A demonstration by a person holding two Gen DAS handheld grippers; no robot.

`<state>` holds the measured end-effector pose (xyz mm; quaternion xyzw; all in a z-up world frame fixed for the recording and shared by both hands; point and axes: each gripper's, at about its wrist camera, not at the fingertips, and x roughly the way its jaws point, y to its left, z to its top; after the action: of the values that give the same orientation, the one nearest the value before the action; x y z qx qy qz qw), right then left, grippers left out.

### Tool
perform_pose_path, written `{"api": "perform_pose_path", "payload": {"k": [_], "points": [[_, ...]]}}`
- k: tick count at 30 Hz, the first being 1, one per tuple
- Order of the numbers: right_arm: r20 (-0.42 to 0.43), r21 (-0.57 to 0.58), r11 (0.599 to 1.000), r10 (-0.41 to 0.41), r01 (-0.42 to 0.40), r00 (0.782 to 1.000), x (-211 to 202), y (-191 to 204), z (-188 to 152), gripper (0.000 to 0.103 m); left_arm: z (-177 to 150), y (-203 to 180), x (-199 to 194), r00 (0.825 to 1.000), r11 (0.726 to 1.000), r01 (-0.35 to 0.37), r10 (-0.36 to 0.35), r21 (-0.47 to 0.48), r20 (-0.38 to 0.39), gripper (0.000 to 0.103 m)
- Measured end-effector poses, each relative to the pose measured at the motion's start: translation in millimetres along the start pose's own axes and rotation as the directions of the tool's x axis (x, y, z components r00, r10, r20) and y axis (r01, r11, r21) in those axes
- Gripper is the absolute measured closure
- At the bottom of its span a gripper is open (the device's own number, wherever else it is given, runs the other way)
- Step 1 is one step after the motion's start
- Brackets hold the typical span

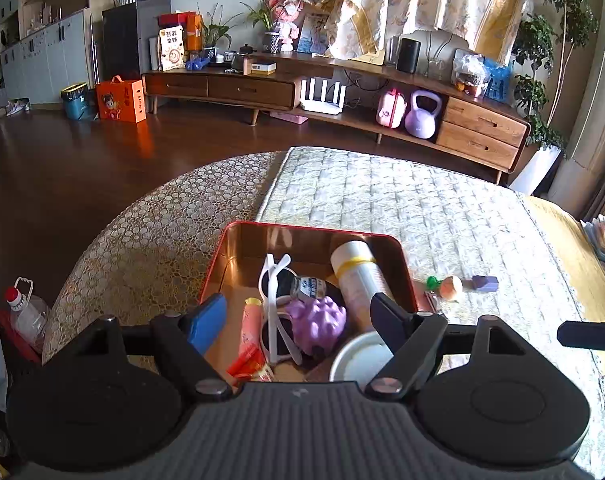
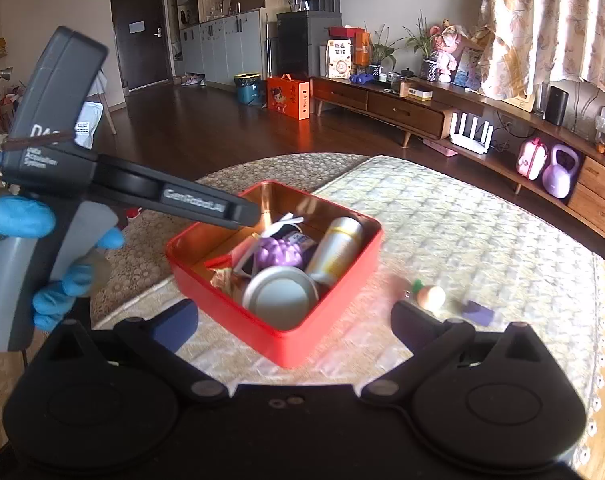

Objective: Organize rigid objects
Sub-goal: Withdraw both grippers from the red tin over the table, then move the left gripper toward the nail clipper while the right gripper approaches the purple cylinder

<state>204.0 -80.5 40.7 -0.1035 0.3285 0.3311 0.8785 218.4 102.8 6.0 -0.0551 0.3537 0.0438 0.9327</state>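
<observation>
- Place was a home living room.
- Long wooden media console (image 1: 342, 92) carried potted plants (image 1: 262, 20), dolls, a speaker.
- Floral curtain (image 2: 550, 20), dark wood floor (image 2: 206, 128), entry door (image 2: 140, 36), storage cabinets (image 2: 222, 44).

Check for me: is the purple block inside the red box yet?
No, the purple block lies on the cloth outside the red box.

We wear blue gloves; the left hand (image 2: 42, 264) wraps a grey handle. Above it our left gripper (image 1: 298, 316) carries a dark grey housing with pale lettering and a black arm printed "GenRobot.AI". It has black linkage arms with round silver pivot screws, broad black discs either side, a ribbed grey body and blue-faced fingers (image 1: 208, 322). Our right gripper (image 2: 294, 320) looks alike.
</observation>
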Motion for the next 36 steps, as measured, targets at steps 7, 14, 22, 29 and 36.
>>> {"api": "perform_pose_path", "payload": {"k": [7,14,22,29,36], "points": [[-0.004,0.014,0.999,-0.044,0.044,0.999,-27.5,-23.6,-22.0,0.0,-18.0,-18.6,-19.3,0.999,0.999,0.037,-0.038,0.02,0.033,0.024],[-0.006,0.044,0.994,-0.097,0.097,0.995,-43.4,-57.9,-37.8,0.0,-31.4,-49.0,-28.7,0.993,0.994,0.098,-0.1,0.04,0.061,0.024],[-0.025,0.096,0.983,-0.157,0.159,0.987,-39.8,-103.1,-46.0,0.0,-49.0,-97.3,-24.3,0.989,0.989,0.128,-0.134,0.076,0.069,0.024],[-0.055,0.086,0.979,-0.178,0.183,0.982,-24.6,-135.7,-52.1,0.002,-64.0,-145.2,-4.1,0.99,0.985,0.116,-0.125,0.126,0.065,0.024],[-0.082,0.059,0.988,-0.136,0.141,0.987,-1.6,-165.0,-53.5,0.006,-70.8,-166.9,25.2,0.994,0.99,0.093,-0.098,0.107,0.047,0.024]]}}
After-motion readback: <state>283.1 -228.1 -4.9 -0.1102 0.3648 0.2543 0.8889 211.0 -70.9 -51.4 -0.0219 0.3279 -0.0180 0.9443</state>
